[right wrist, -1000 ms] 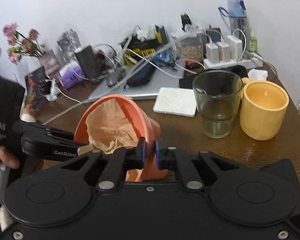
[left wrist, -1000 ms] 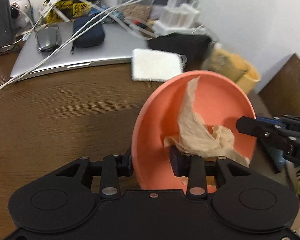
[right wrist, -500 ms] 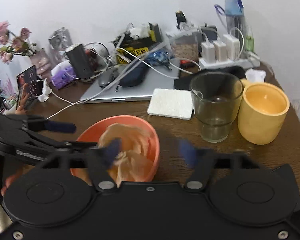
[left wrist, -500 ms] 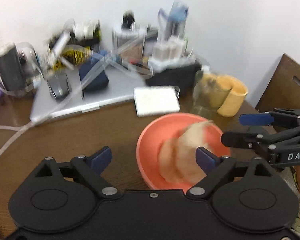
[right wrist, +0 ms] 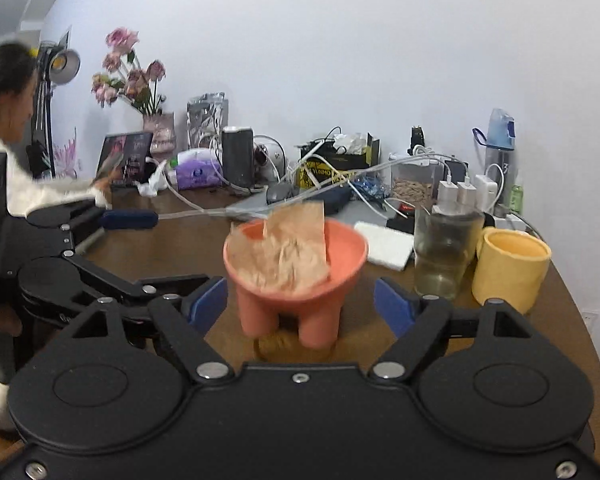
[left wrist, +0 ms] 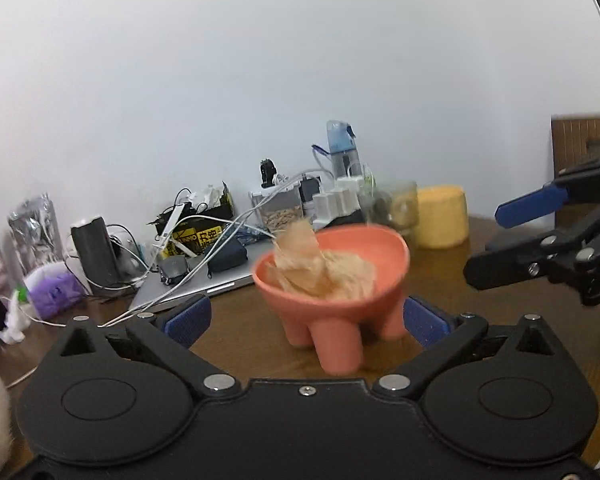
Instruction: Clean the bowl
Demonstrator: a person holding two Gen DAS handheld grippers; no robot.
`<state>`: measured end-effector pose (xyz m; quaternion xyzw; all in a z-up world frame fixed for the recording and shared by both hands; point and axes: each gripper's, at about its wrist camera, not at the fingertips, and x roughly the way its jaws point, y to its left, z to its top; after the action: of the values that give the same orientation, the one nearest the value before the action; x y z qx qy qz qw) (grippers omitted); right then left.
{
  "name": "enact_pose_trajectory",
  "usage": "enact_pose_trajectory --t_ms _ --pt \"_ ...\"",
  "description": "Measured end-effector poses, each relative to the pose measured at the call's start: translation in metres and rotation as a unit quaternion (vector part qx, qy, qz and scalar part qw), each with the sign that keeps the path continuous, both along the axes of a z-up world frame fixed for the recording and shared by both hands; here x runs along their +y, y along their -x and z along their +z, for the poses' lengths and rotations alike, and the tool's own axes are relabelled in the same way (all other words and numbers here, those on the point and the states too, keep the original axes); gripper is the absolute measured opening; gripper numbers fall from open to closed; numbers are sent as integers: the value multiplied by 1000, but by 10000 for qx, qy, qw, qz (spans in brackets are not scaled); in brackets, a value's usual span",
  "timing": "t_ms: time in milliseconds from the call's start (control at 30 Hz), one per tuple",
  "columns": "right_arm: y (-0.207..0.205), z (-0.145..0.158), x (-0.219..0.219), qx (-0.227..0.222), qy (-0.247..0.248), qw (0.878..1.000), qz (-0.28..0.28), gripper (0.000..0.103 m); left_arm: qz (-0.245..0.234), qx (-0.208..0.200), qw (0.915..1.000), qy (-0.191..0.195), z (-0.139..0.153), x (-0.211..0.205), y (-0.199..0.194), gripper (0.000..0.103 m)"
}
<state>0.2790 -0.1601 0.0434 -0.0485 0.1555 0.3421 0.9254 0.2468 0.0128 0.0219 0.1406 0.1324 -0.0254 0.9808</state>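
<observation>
Cluttered wooden table (right wrist: 188, 240) (bowl (right wrist: 296, 280) upright)

Between my right fingers (right wrist: 392, 306) stands one salmon bowl (right wrist: 296, 280) holding one crumpled brown paper (right wrist: 288, 254). Beyond them, to the right: one drinking glass (right wrist: 444, 252), one yellow cup (right wrist: 510, 270), one white sponge (right wrist: 388, 244), one water bottle (right wrist: 500, 148). Beyond, left: one laptop (left wrist: 188, 292).

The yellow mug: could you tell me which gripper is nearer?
Right. The right gripper is just left of the yellow mug, by the bowl; the left gripper is farther left, past the bowl.
</observation>
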Motion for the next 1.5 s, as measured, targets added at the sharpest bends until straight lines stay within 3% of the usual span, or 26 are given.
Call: enact_pose_trajectory --t_ms 100,200,267,367,433,567,633,733,800,900,1033,1500 --pt "-3 -21 1 284 25 9996 -83 87 41 374 9993 -51 -7 -5 -12 103" --pt "-13 -28 3 473 1 9981 -401 87 224 787 9960 357 -4 0 -33 103" --pt "-14 -27 0 417 -155 9978 -488 87 334 835 9941 605 -3 4 -33 103" --pt "-8 -27 -1 248 -260 9970 -686 87 440 548 9956 628 -7 1 -10 102" --pt "3 -30 -3 134 -321 9960 -823 88 562 84 9959 703 -8 1 21 103" --pt "43 -40 -14 -14 -587 9919 -1127 94 699 -507 9883 1258 -9 5 94 103" --pt "87 -48 -24 -246 -763 9882 -1305 98 562 -602 9877 1333 -10 1 127 103" --pt "130 -47 -32 -616 -498 9926 -918 101 378 -632 9898 1221 -7 -7 167 103" --pt "179 -41 -38 -1147 -351 9893 -824 102 320 -683 9906 1139 -9 -11 190 103" --pt "211 -39 -44 -1545 -584 9837 -714 102 394 -760 9889 1213 -9 -11 207 103" --pt "208 -41 -40 -1243 -677 9883 -573 102 836 -655 9855 1321 -5 -6 204 103" --pt "201 -46 -36 -534 -652 9914 -999 102 774 -346 9903 1105 -11 -12 210 103"
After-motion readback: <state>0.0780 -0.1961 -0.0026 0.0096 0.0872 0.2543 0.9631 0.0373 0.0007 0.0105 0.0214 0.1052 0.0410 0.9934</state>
